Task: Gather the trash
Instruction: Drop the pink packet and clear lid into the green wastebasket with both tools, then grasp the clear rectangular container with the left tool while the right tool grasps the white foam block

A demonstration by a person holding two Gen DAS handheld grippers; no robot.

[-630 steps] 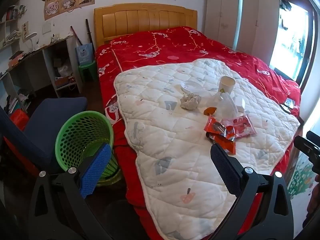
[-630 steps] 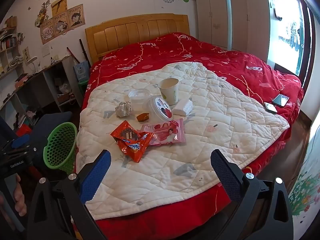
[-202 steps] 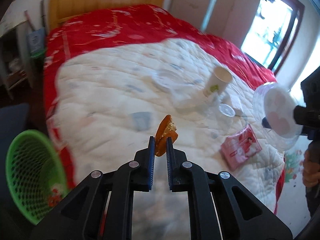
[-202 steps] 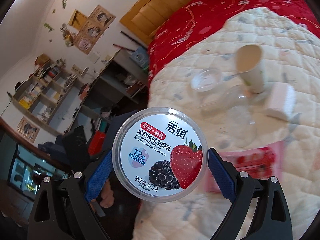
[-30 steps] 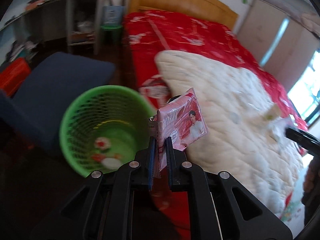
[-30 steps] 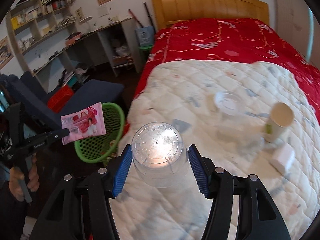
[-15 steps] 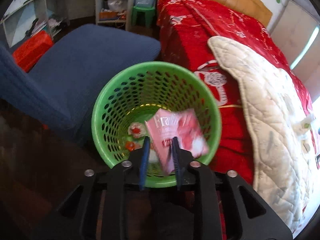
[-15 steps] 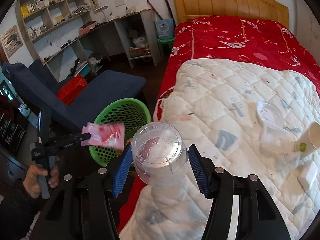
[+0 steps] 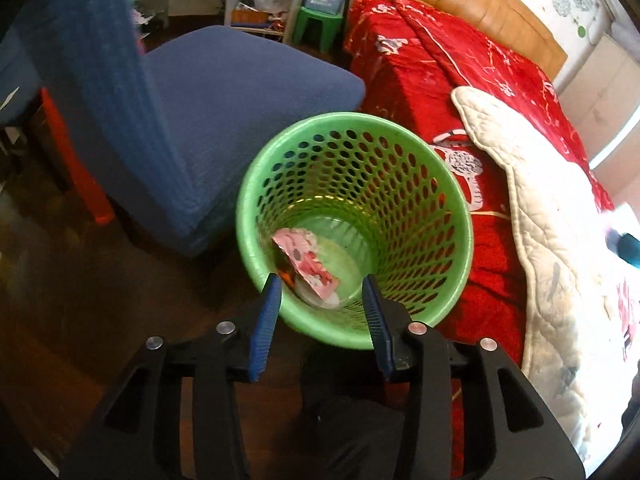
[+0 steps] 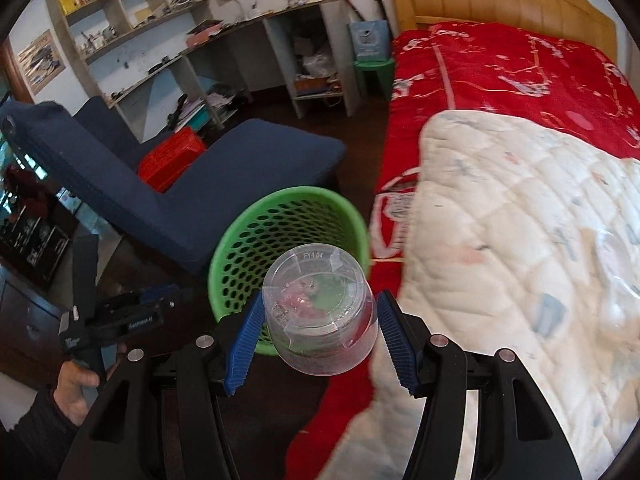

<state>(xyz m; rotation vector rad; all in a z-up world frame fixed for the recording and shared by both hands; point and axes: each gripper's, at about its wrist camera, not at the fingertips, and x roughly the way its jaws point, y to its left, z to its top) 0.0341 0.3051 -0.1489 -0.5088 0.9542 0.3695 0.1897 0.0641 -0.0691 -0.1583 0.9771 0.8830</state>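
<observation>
Pink wrapper [image 9: 306, 258] lies inside green basket [image 9: 256, 184] beside the bed; left claw [image 9: 322, 302] just opened, empty. Right claw [image 10: 318, 322] grips clear plastic cup [image 10: 320, 312] above basket, undropped. Clear lid remains on quilt [image 10: 520, 208].

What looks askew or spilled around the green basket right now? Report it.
Nothing spilled. The pink wrapper lies tilted inside the green basket, below the open left gripper. The right gripper holds the clear plastic cup tipped, its base facing the camera, in front of the basket.
</observation>
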